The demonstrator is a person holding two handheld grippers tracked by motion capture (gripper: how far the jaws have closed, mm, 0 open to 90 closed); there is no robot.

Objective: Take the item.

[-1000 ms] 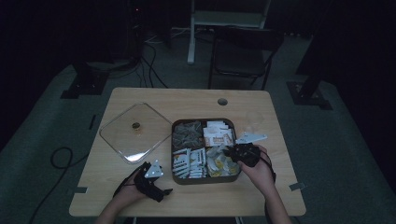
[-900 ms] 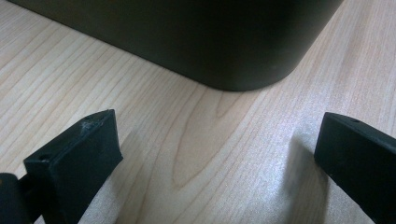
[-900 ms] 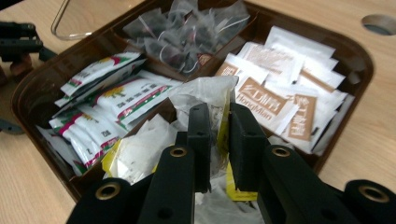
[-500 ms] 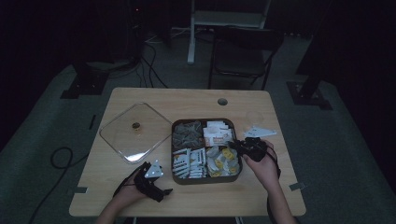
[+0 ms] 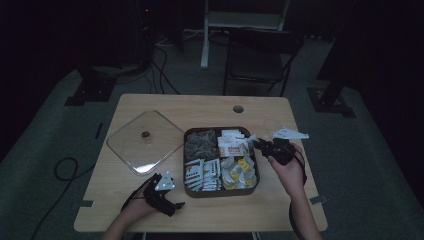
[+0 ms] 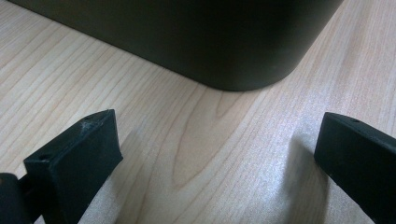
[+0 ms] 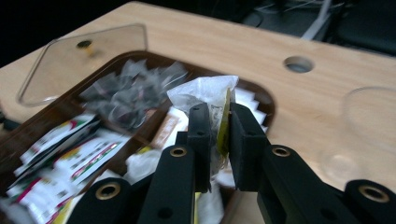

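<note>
So the right gripper [image 7: 218, 122] has its jaws pinched tight on a small packet [image 7: 212, 95], white wrapper with a yellow edge poking out between the pads. In the high view the right hand [image 5: 289, 167] sits at about 3 o'clock from the tray [image 5: 221, 187], forearm coming up from the bottom edge, gripper pointing back toward 9 o'clock over the tray's right rim. The packet is held up off the tray's contents, over the rim on that side.

The left gripper [image 5: 161, 194] lies low on the table [image 5: 210, 107] at roughly 8 o'clock from the tray. Its jaws are spread wide with bare wood between them, and in its own view the tray's dark rounded corner sits just ahead.

The tray is a dark square box split into compartments: dark crinkly bags at 11 o'clock, white and orange sachets at 1, white printed sachets at 7, yellow-and-white packets at 5. It's pretty dim, so I can't read any labels.

A clear square lid [image 5: 145, 141] with a small knob lies flat on the table at 9 o'clock from the tray, just beside it. There's what looks like a clear glass [image 7: 369, 121] at the tray's 2 o'clock.
</note>
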